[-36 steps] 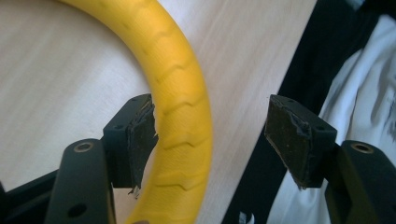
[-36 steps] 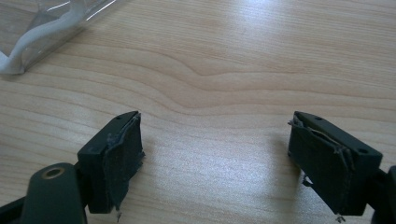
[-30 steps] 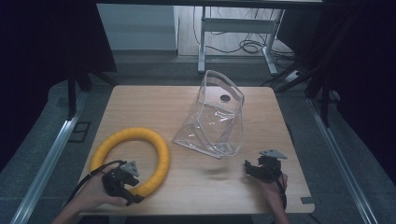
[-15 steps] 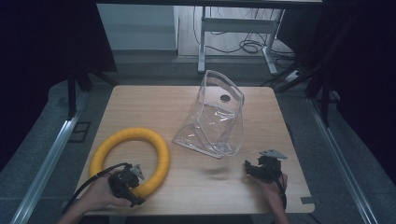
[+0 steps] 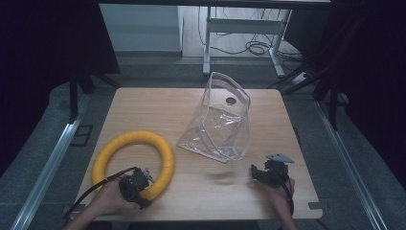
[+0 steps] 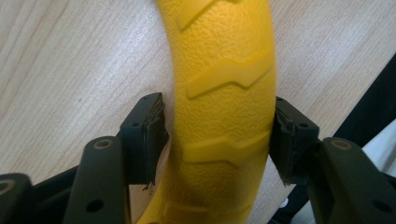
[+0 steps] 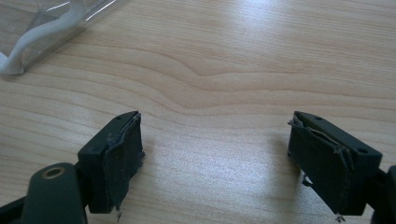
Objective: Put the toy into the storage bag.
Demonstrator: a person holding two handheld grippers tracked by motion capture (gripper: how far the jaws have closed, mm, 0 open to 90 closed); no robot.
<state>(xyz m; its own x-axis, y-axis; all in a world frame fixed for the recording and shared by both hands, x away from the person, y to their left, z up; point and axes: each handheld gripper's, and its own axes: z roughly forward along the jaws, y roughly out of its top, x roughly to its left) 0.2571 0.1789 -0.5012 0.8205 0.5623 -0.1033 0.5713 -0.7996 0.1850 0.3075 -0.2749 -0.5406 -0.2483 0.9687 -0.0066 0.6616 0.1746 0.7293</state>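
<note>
A pale wooden table (image 5: 143,103) stands in a dim room with grey flooring and cables behind it. Nearest the person, at the table's front edge, the left gripper (image 5: 136,184) sits over the near arc of a yellow ring (image 5: 115,148) that lies flat on the wood at the left. In the left gripper view its jaws have just been closing and now straddle the ring's ribbed, pebbled band (image 6: 224,107): the right pad presses against the band's outer side, while the left pad stands just beside the inner side, and a thin dark line there makes it hard to say whether it touches. At the front right, the right gripper (image 5: 263,175) rests in the person's hand with its jaws wide apart, nothing but bare wood (image 7: 210,140) between them. Farther back, near the table's middle, a clear plastic bag (image 5: 220,120) stands slumped; its white-edged corner (image 7: 32,42) shows in the right gripper view, well apart from the jaws.
</note>
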